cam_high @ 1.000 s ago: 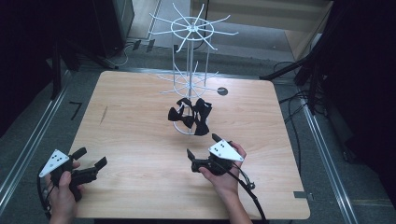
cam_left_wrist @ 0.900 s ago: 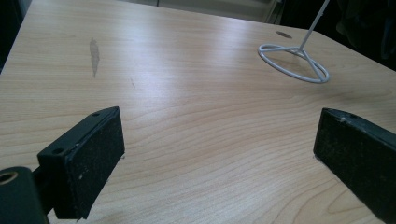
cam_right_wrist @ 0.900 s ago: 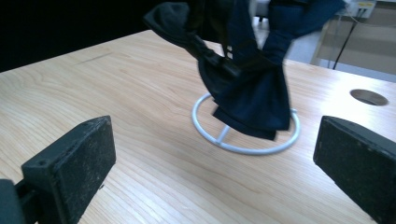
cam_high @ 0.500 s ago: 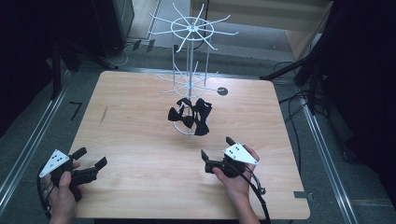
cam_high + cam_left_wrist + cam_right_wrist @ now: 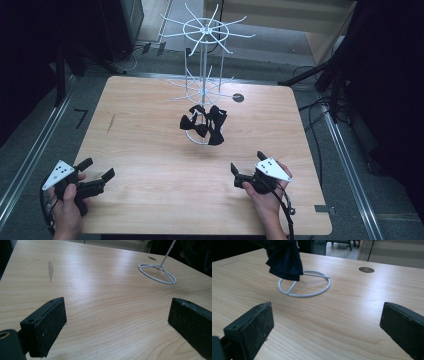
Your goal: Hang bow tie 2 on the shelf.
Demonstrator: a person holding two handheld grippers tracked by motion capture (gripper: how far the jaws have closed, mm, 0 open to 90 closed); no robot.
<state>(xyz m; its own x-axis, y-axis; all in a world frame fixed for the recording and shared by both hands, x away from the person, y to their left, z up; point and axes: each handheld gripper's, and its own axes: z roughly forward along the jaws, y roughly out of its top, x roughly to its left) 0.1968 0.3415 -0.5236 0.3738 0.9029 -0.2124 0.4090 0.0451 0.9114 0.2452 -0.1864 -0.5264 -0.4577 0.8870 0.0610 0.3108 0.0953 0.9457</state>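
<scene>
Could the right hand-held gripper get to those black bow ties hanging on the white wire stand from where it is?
Probably yes. The right hand-held gripper is open and faces the black bow ties on the white wire stand, with bare light wooden table between them.

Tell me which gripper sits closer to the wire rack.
The right gripper: it rests just in front of the white wire rack and its bow ties. The left gripper sits at the table's near-left corner.

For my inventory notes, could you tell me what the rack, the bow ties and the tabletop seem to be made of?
Rack: thin wire, apparently metal coated glossy white; slim bent rods and a ring base.
Bow ties: dark, matte fabric; soft folds.
Tabletop: light wood or wood-look laminate; printed-looking grain with a slight sheen.
</scene>
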